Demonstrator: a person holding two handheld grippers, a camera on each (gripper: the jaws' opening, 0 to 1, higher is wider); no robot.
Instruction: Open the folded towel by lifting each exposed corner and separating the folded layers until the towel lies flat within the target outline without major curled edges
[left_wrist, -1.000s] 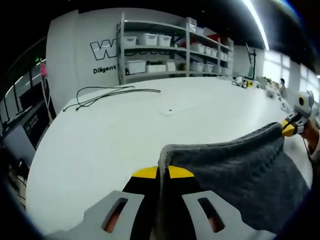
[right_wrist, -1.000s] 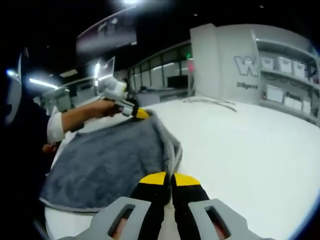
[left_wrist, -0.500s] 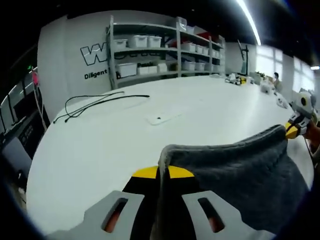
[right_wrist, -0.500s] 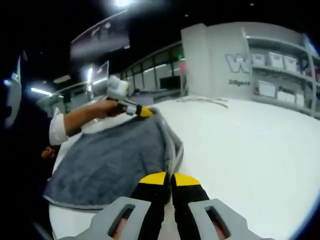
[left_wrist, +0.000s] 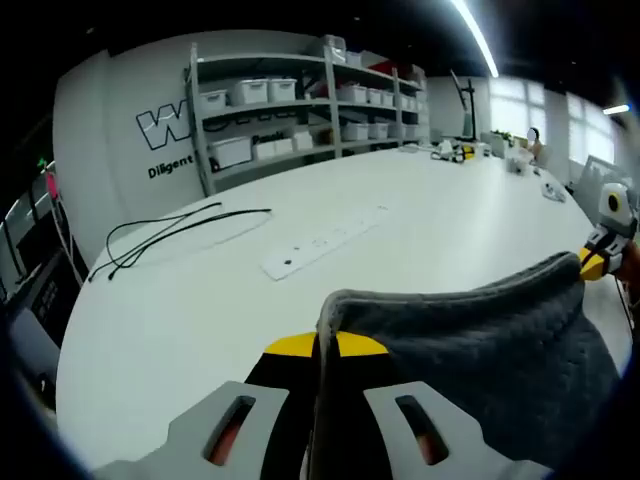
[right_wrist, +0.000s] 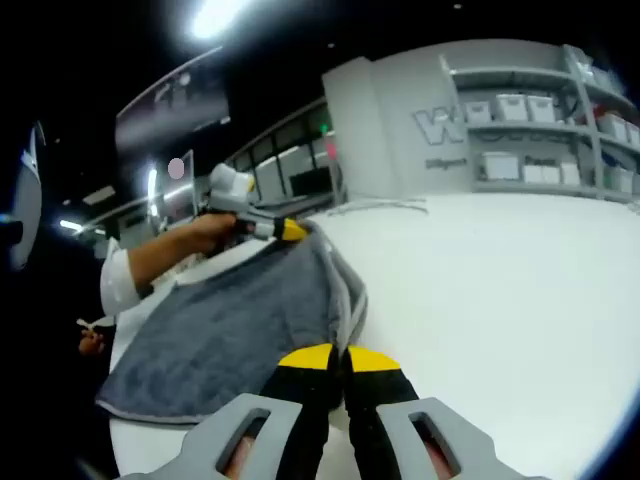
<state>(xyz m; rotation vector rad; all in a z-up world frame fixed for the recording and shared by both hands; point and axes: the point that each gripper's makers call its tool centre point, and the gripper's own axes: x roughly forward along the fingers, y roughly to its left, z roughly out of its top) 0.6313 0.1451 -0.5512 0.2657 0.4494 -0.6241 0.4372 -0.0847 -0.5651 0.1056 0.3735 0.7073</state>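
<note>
Two claws, each clamped on a corner of one grey towel (left_wrist: 480, 350), stretched between them above a wide white bench (left_wrist: 200, 300).

Left gripper view: left claw (left_wrist: 322, 350), yellow-tipped black jaws pressed together on the towel's near corner, cloth edge rising from between them and running right in a sagging line to the right claw (left_wrist: 596, 262) at the far right edge, pinching the opposite corner. Towel body hanging down and toward the camera, covering the lower right. Beyond on the bench: a flat white power strip (left_wrist: 320, 241), a loose black cable (left_wrist: 165, 235) to its left, small clutter at the far end. Behind, a white wall with partial dark lettering and a metal shelving rack (left_wrist: 300, 100) stacked with white bins.

Right gripper view: right claw (right_wrist: 338, 362), jaws closed on a towel corner with folded edge visible just above the tips. Towel (right_wrist: 235, 320) spreading left and away, lower edge draped near the bench rim. At its far corner, left claw (right_wrist: 290, 231) gripping the cloth, held by a hand (right_wrist: 205, 232) with a white sleeve cuff (right_wrist: 118, 280).
</note>
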